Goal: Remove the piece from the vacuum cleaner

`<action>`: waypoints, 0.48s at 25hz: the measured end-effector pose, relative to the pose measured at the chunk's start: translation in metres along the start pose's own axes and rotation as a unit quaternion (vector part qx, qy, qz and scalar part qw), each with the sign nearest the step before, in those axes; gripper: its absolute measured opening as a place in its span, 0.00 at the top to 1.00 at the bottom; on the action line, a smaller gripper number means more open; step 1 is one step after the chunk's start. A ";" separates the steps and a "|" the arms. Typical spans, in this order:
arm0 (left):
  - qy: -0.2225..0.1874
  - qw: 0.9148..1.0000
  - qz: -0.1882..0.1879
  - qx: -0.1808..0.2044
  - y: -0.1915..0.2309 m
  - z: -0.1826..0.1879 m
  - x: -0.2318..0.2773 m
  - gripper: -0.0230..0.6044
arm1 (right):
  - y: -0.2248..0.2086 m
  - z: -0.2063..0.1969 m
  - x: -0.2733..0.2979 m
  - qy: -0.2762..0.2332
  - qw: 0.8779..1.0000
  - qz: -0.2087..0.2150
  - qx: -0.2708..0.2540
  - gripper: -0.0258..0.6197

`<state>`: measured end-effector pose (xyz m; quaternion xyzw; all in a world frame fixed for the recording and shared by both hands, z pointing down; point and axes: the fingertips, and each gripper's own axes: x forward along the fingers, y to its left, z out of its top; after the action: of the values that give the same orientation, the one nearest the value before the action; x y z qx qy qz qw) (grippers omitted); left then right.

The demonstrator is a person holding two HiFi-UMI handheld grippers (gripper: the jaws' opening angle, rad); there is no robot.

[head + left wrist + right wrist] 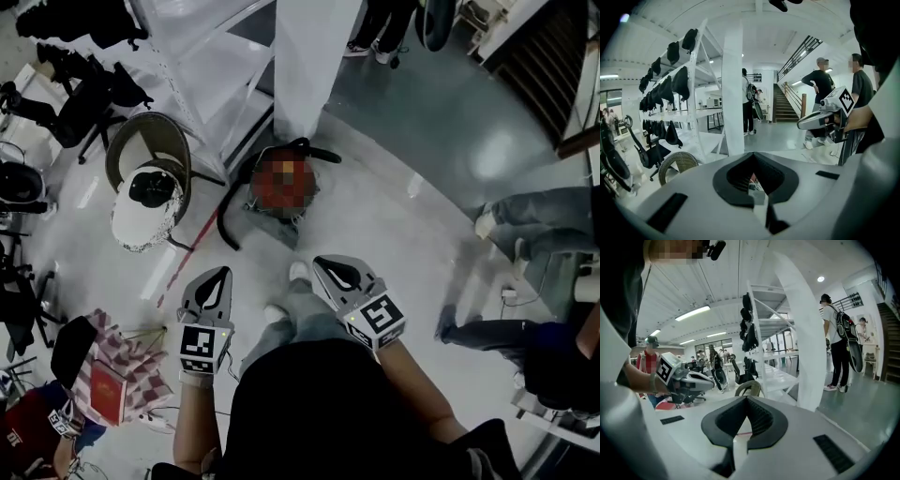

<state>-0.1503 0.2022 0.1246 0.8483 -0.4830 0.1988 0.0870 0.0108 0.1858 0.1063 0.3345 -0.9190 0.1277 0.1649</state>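
The vacuum cleaner (281,183), a small red-bodied canister partly under a mosaic patch, stands on the grey floor at the foot of a white pillar (314,56). Its black hose (225,220) curls off to the left. My left gripper (222,273) and right gripper (320,263) are held side by side at waist height, well short of the vacuum, above my shoes. Both have their jaws together with nothing between them. The left gripper view shows the right gripper (820,119) off to its right; the right gripper view shows the left gripper (686,378) off to its left.
A wicker chair (148,178) with a white cushion stands left of the vacuum, with a white rack (202,47) behind. Black office chairs (80,89) crowd the far left. A checked bag (117,375) lies lower left. A seated person's legs (539,220) are at right.
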 end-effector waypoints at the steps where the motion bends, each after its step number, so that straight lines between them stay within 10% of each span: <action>1: 0.003 1.000 -0.003 0.003 0.001 0.001 0.008 0.93 | -0.008 -0.002 0.001 0.002 1.000 -0.005 0.001 0.92; 12: 0.051 0.998 -0.039 0.015 0.006 0.009 0.107 0.93 | -0.086 -0.017 0.032 0.023 0.999 -0.010 0.047 0.92</action>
<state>-0.1040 0.1121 0.1611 0.8565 -0.4413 0.2454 0.1065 0.0482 0.1095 0.1454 0.3483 -0.9044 0.1769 0.1718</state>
